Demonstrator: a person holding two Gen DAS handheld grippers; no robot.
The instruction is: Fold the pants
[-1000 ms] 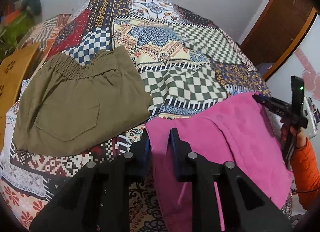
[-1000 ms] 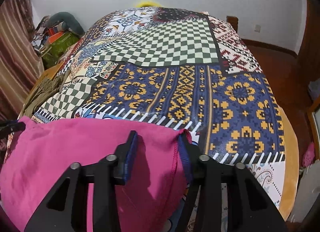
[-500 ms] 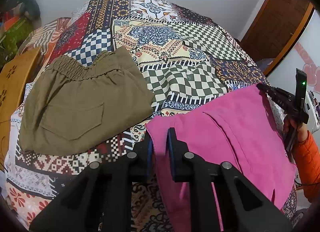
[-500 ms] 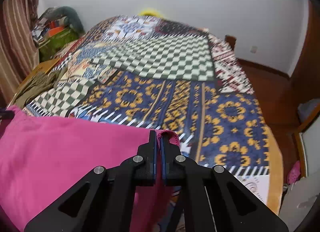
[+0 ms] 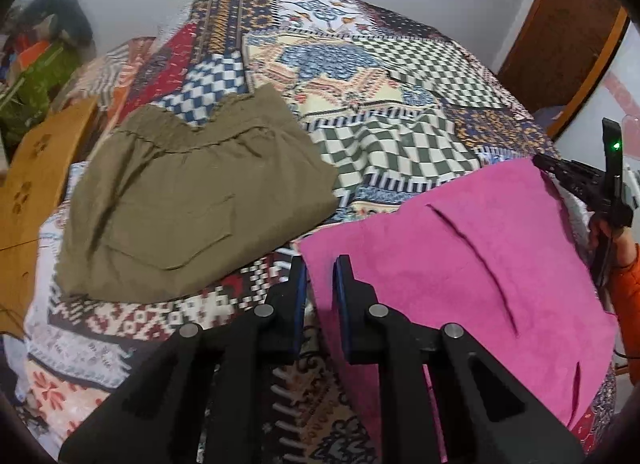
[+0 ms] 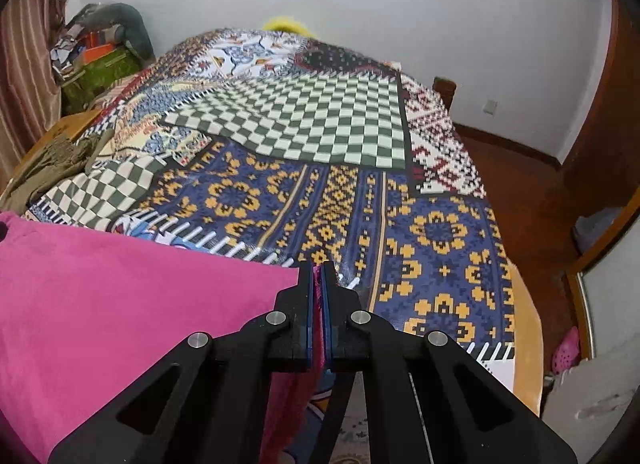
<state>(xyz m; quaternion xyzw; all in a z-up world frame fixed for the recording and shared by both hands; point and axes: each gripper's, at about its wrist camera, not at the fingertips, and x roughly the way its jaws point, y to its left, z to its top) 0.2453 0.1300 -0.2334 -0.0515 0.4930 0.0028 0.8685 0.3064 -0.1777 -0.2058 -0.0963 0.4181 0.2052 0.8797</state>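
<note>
I have the pink pants (image 5: 460, 256) pinched at both corners by my left gripper (image 5: 320, 284) and right gripper (image 6: 319, 296), held above the bedspread (image 6: 320, 192); next I judge, lay them toward twelve o'clock.

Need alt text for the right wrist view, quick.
The right gripper is shut on a corner of the bright pink fabric pants, which spread left over the colourful patchwork bedspread. Folded olive pants lie far left.
</note>
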